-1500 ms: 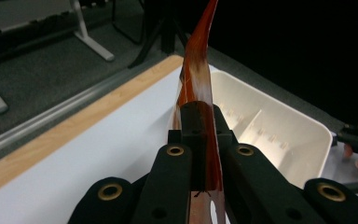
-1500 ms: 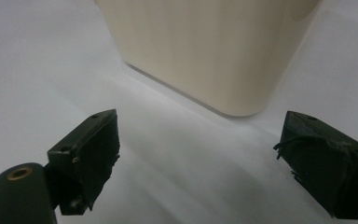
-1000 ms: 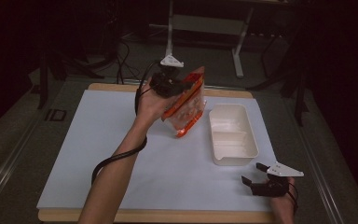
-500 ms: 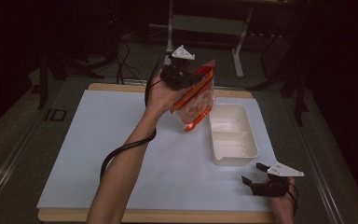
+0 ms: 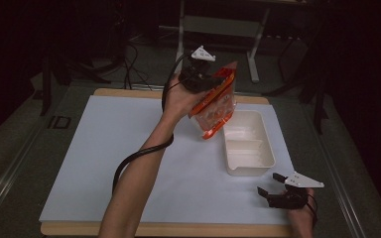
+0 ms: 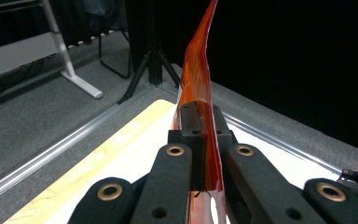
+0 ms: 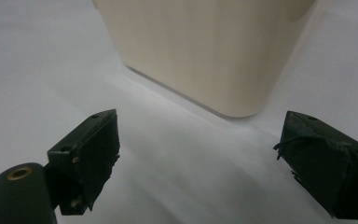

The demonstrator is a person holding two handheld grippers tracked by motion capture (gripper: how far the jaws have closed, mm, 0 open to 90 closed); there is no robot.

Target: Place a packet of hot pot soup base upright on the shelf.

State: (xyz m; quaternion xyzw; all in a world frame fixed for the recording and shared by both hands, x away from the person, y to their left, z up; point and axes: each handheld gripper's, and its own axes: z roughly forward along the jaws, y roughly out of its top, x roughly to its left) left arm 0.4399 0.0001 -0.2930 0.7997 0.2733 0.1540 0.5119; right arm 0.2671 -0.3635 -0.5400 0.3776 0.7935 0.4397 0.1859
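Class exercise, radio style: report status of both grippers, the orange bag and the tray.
Left gripper shut on orange bag, held above table. Right gripper open, empty, near white tray. Nothing between bag and tray.

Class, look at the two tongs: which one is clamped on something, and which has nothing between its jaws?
The left tongs are clamped on the orange bag, held above the table. The right tongs, near the white tray, stand open with nothing between them.

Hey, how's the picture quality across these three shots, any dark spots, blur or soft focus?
High view: the white table sheet is lit, the surroundings fall into near black. Left gripper view: the orange bag between the jaws is sharp, the right half of the background is black. Right gripper view: the cream tray looks soft and close, with a faint shadow under it.
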